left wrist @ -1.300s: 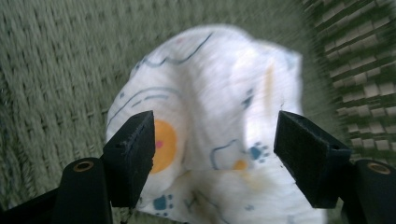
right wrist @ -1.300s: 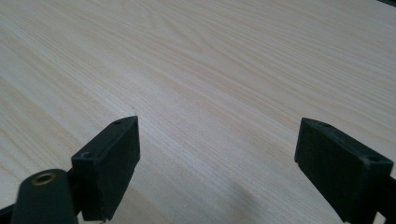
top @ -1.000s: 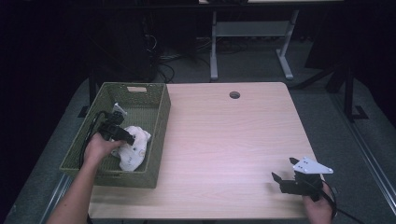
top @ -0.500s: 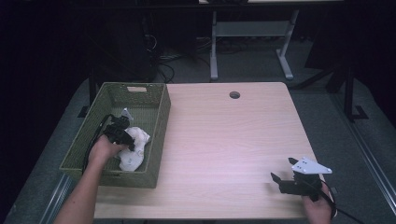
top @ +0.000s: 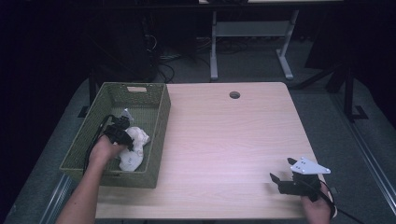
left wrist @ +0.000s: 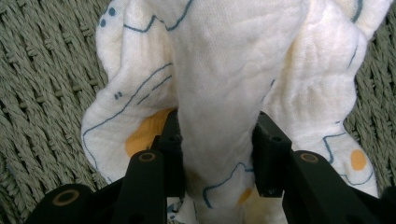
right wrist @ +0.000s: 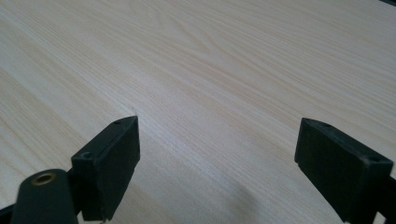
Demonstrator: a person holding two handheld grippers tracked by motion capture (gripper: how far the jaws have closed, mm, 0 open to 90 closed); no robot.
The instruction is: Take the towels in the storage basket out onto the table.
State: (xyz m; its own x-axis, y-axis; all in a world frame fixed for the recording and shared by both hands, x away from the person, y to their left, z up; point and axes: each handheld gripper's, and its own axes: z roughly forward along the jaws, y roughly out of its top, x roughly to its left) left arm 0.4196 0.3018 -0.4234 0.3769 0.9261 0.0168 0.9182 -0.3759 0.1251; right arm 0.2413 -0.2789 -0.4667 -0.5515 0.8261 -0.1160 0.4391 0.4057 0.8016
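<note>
Cloth (left wrist: 219,93), a printed muslin bunched between my left tongs (left wrist: 217,154), is clamped for lifting from the wicker basket (top: 156,140), having just closed, while my right tongs (right wrist: 217,163) idle apart over bare tabletop (right wrist: 210,56).

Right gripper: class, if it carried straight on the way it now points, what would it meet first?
Probably the bare table. The right gripper has open jaws slanting down at the wood with nothing between or ahead of them, though depth is hard to judge.
</note>
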